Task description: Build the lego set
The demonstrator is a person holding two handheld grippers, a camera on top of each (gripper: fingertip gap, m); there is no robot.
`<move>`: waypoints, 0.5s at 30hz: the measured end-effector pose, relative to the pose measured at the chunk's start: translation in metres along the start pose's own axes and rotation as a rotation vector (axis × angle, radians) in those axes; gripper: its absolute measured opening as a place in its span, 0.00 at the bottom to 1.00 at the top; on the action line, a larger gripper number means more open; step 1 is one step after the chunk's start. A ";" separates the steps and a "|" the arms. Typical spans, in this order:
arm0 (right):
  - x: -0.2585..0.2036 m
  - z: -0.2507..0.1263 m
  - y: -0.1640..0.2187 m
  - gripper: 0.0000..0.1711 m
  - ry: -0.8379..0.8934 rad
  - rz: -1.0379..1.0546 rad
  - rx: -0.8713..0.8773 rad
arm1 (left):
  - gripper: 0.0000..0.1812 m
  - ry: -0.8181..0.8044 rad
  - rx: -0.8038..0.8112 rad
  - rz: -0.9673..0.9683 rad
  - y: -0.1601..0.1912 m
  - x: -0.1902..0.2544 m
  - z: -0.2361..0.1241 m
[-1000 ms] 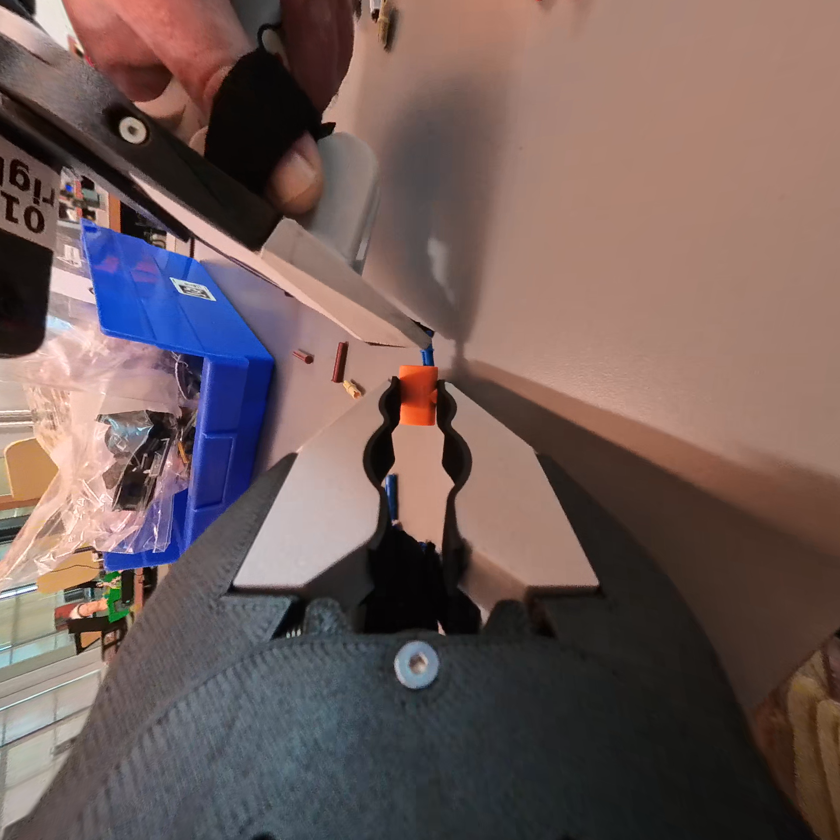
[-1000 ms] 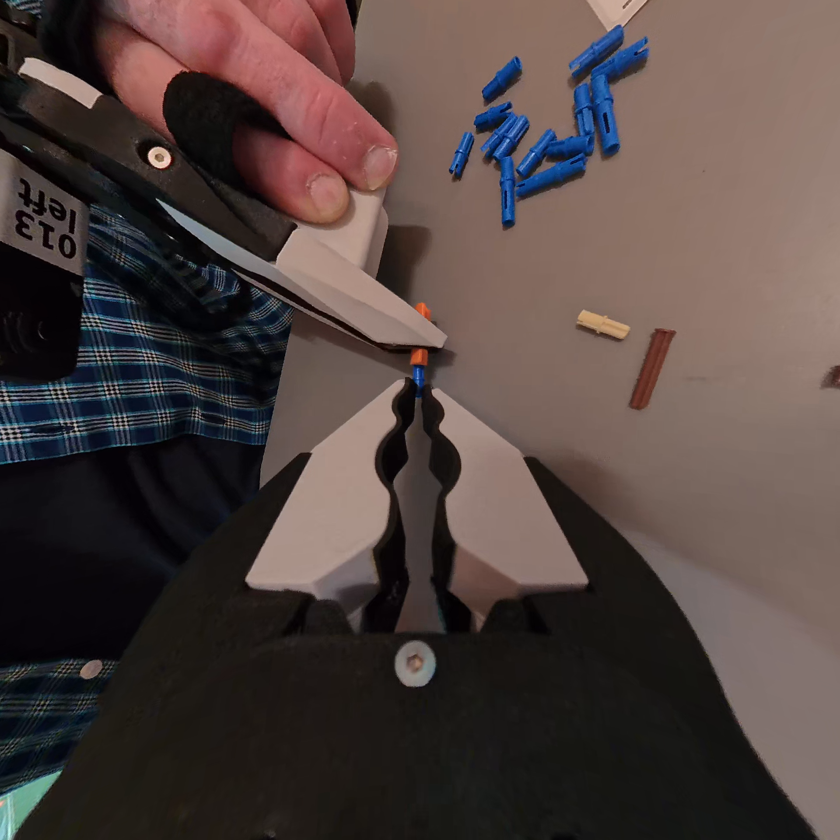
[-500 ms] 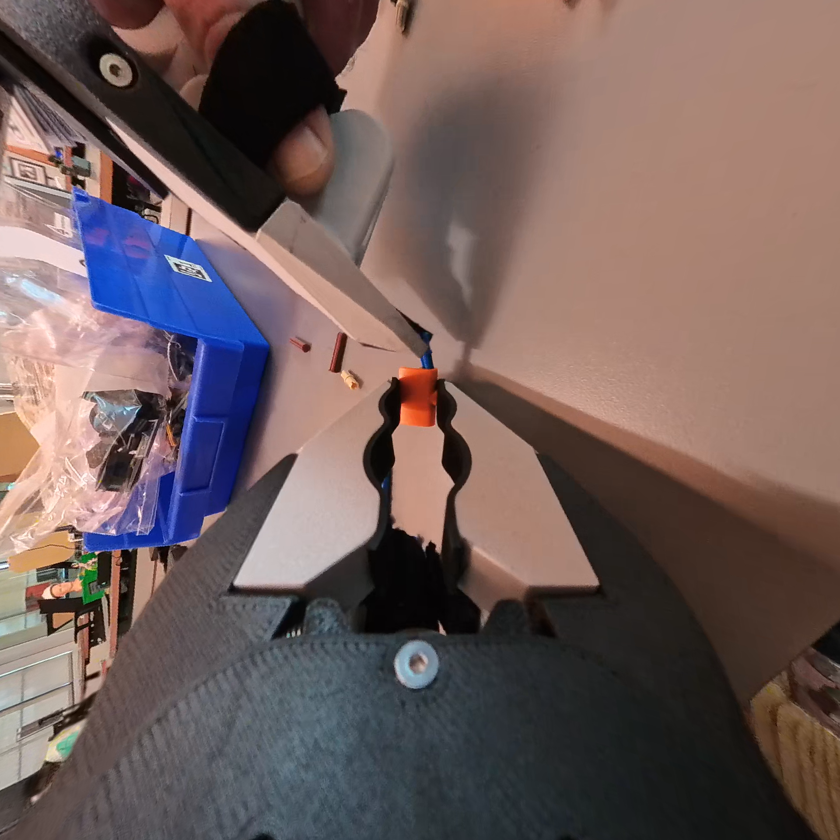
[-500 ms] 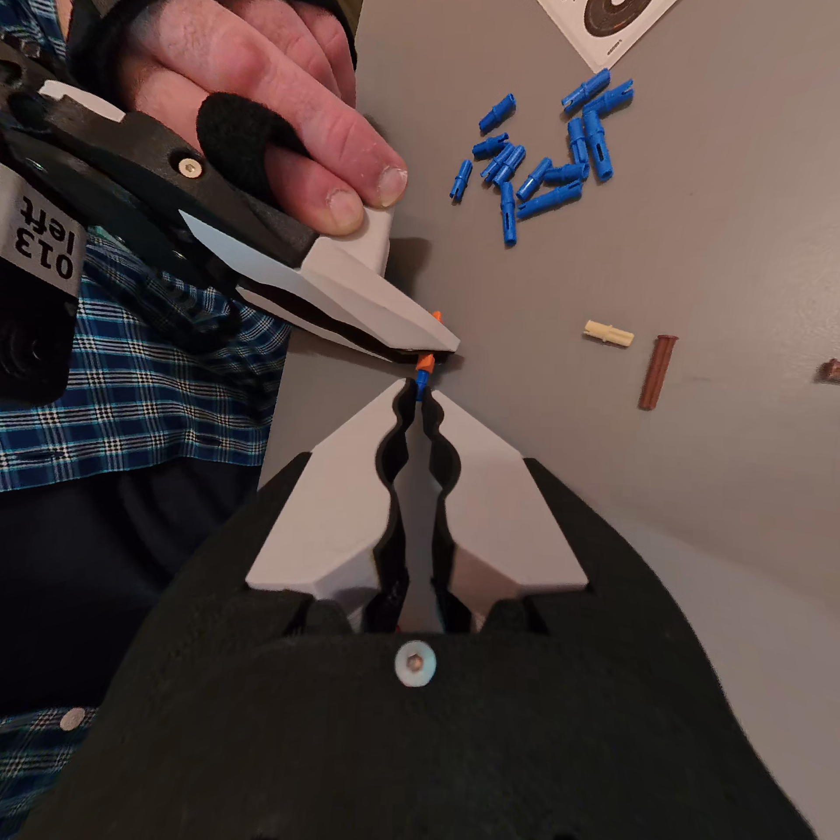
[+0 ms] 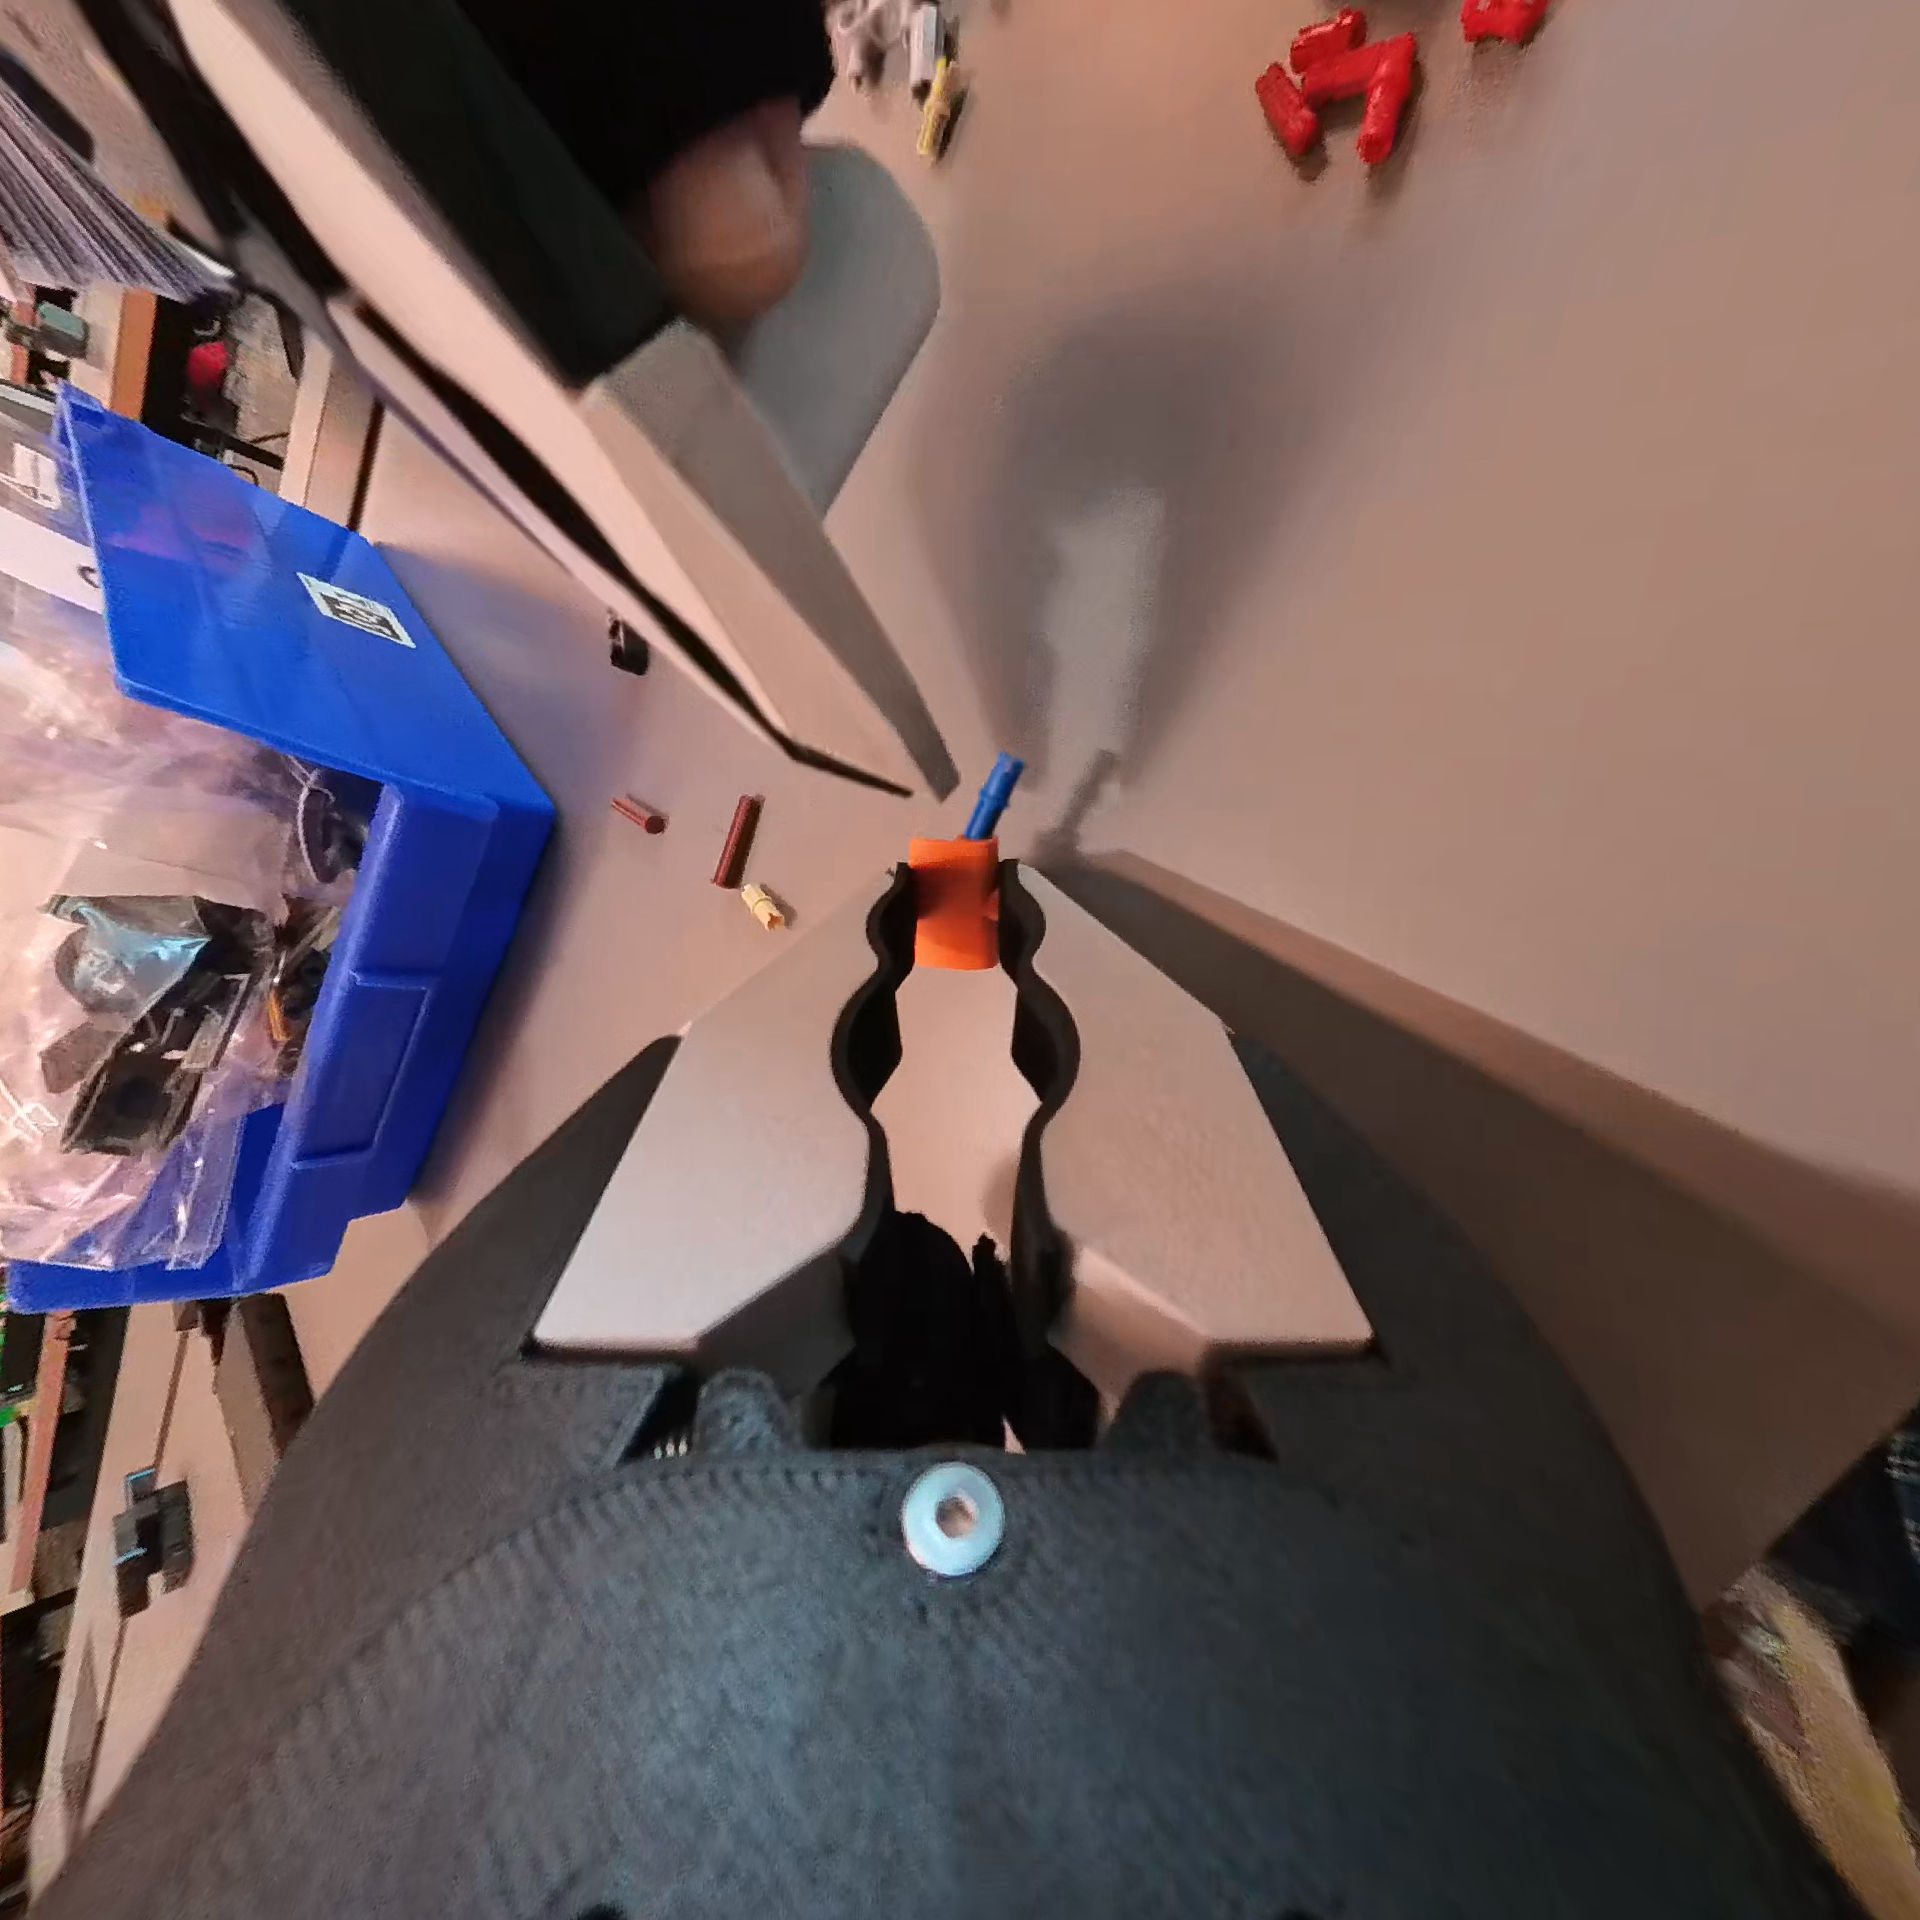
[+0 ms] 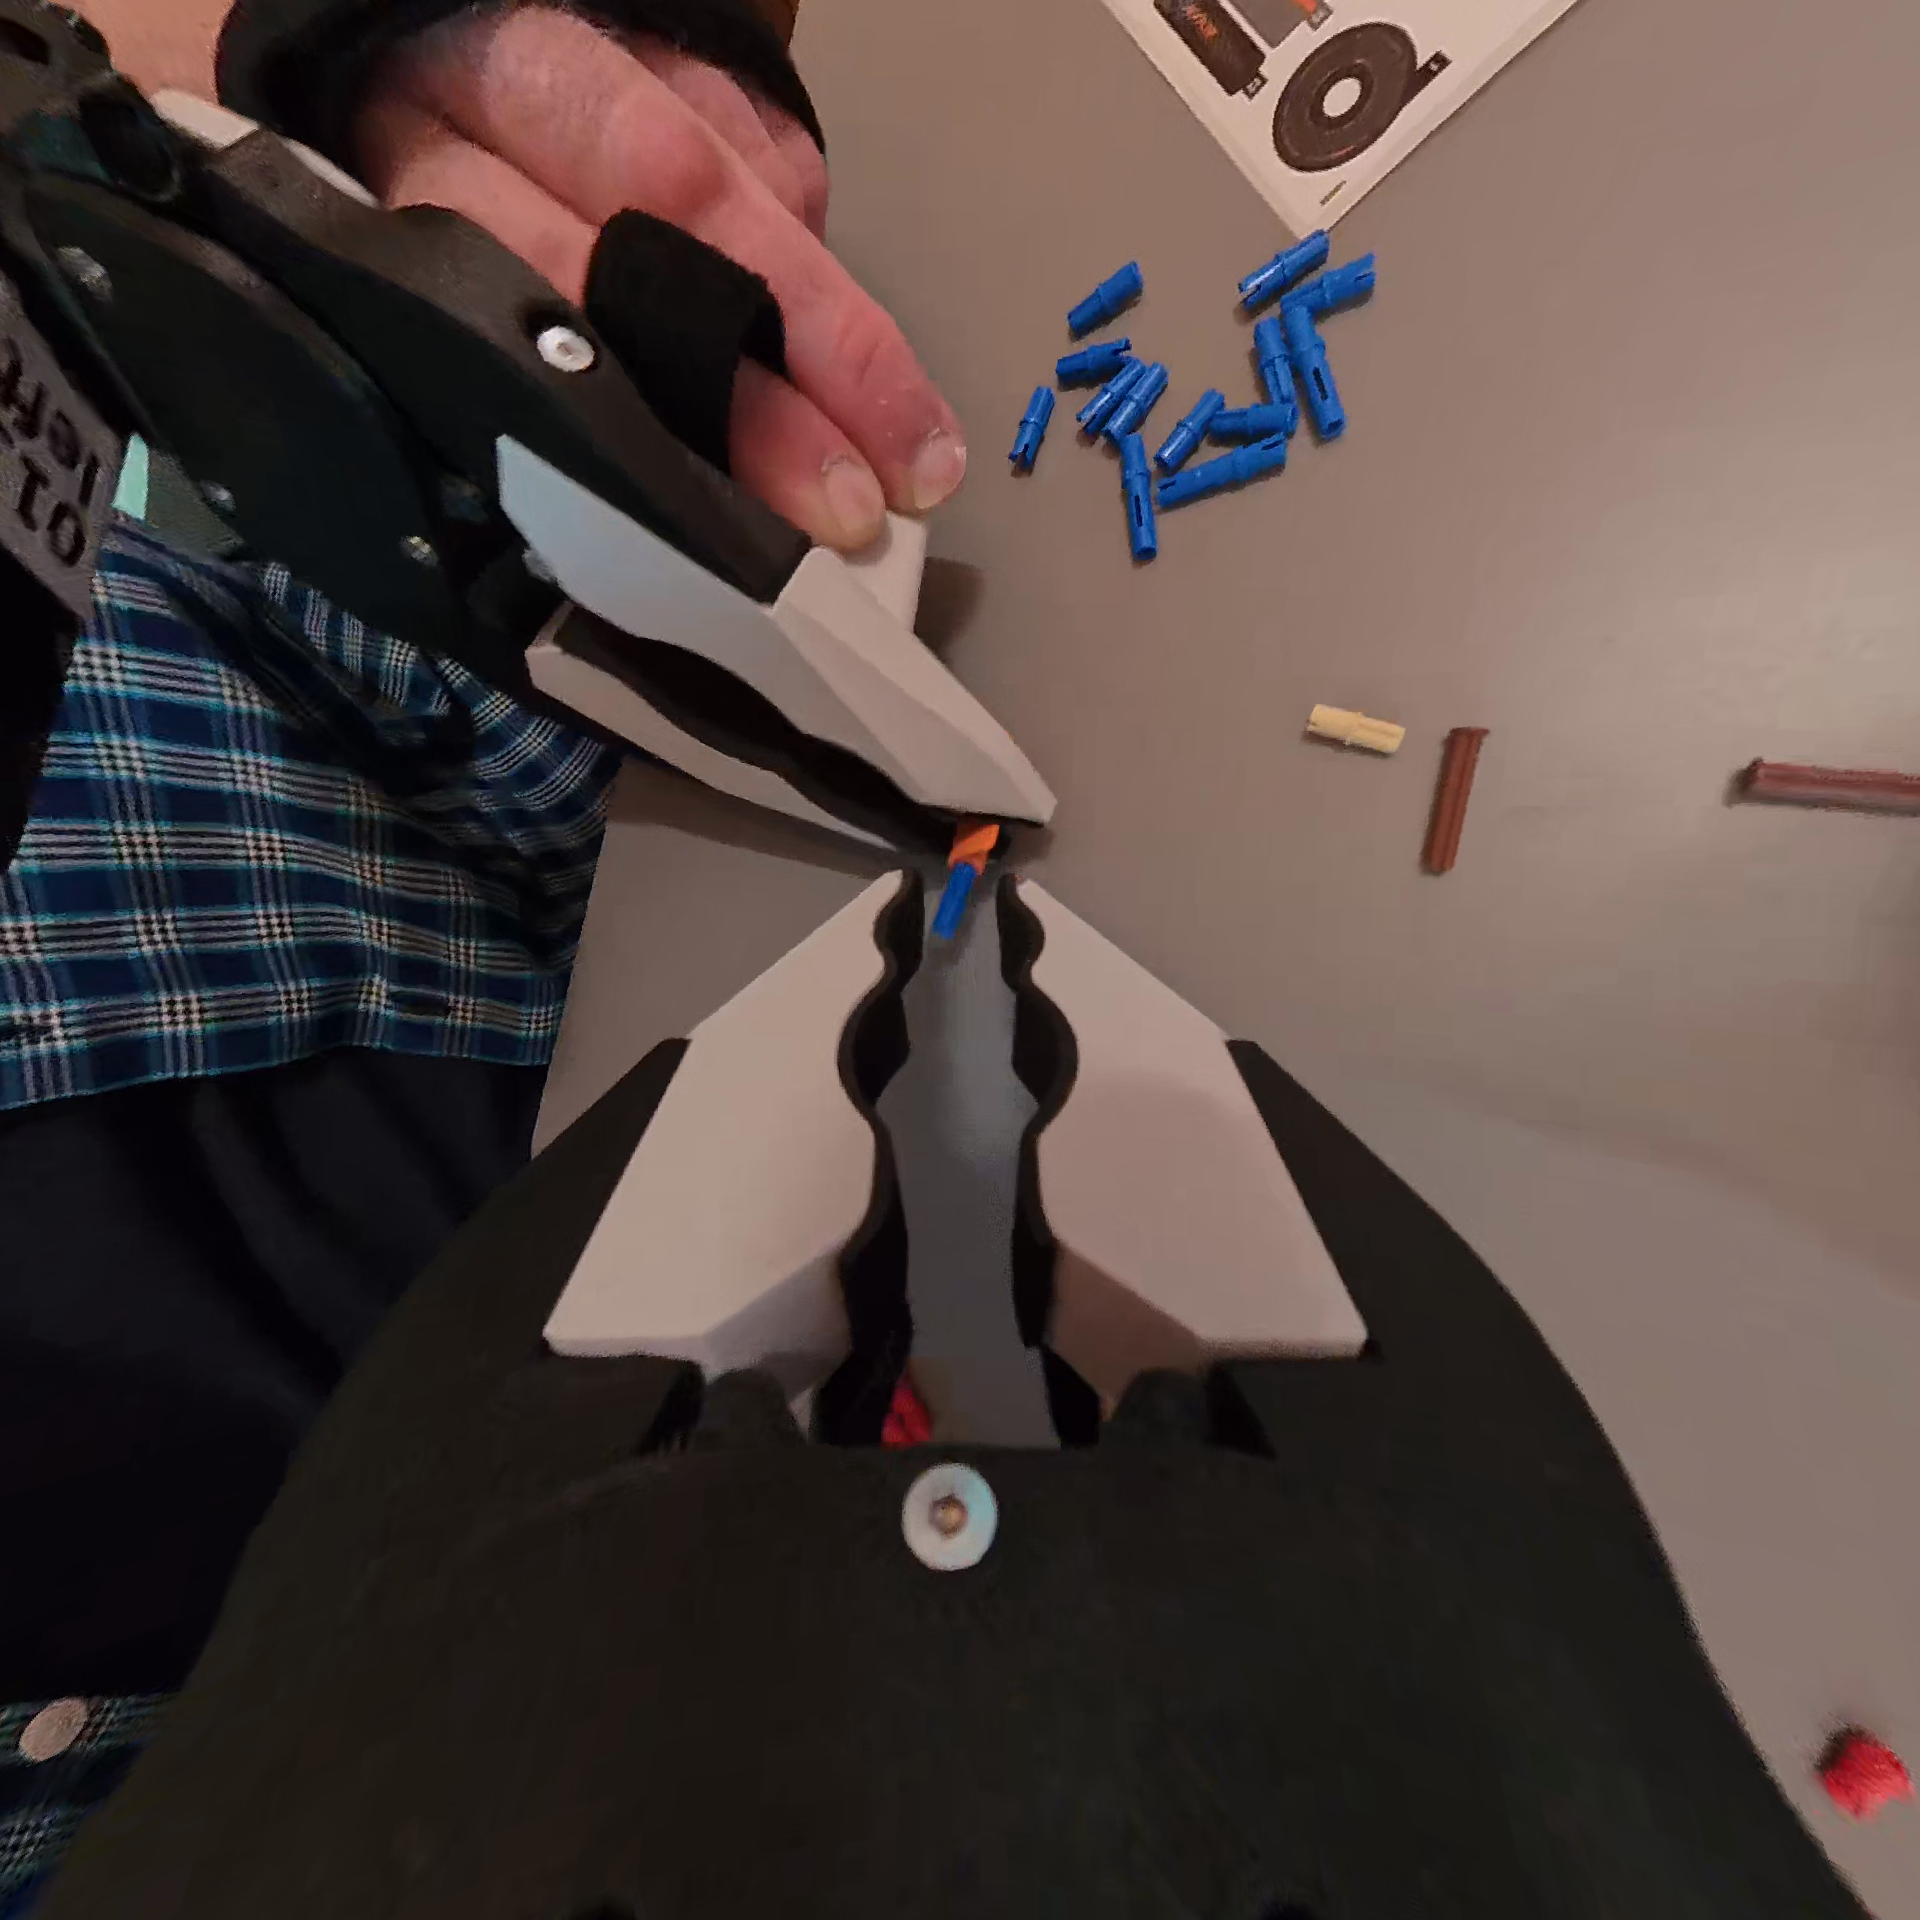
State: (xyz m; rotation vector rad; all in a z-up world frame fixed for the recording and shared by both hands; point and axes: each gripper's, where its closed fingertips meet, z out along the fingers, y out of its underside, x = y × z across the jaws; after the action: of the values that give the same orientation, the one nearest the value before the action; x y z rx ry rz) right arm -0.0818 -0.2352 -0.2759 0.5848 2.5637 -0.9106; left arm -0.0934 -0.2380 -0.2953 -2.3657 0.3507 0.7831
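My left gripper (image 5: 954, 883) is shut on a small orange connector (image 5: 951, 906), held above the grey table. A blue pin (image 5: 992, 795) sticks out of the connector's far end. In the right wrist view the left gripper (image 6: 1023, 821) comes in from the upper left with the orange connector (image 6: 975, 840) at its tips. The blue pin (image 6: 954, 899) points down between my right gripper's (image 6: 958, 883) fingertips without touching them. The right gripper's jaws stand slightly apart and hold nothing. Its tip (image 5: 930, 774) shows just beside the pin in the left wrist view.
A pile of blue pins (image 6: 1195, 416), a tan pin (image 6: 1354, 727) and two brown axles (image 6: 1452, 795) (image 6: 1829, 784) lie on the table. A blue bin (image 5: 312, 727) holds plastic bags. Red pieces (image 5: 1340, 88) lie far off. A printed sheet (image 6: 1340, 94) lies at the back. The grippers are tip to tip, or close to it.
My right gripper has opened and let go of the blue pin, which stays seated in the orange connector. The left gripper keeps its hold.
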 end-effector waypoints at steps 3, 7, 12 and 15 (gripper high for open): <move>-0.003 -0.004 0.011 0.09 0.061 -0.027 -0.026 | 0.08 0.027 0.016 -0.032 -0.004 0.002 0.002; -0.005 0.000 0.021 0.10 0.096 0.016 -0.009 | 0.08 0.029 0.021 -0.033 -0.006 0.003 0.003; -0.001 0.006 0.019 0.07 0.147 0.038 0.059 | 0.07 0.022 0.020 -0.028 -0.007 0.003 0.004; -0.001 0.008 0.018 0.03 0.147 0.045 0.070 | 0.07 0.024 0.026 -0.029 -0.008 0.004 0.004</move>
State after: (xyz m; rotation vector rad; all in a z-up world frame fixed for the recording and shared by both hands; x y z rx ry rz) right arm -0.0704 -0.2281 -0.2907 0.7534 2.6448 -0.9784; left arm -0.0885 -0.2294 -0.2961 -2.3527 0.3333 0.7330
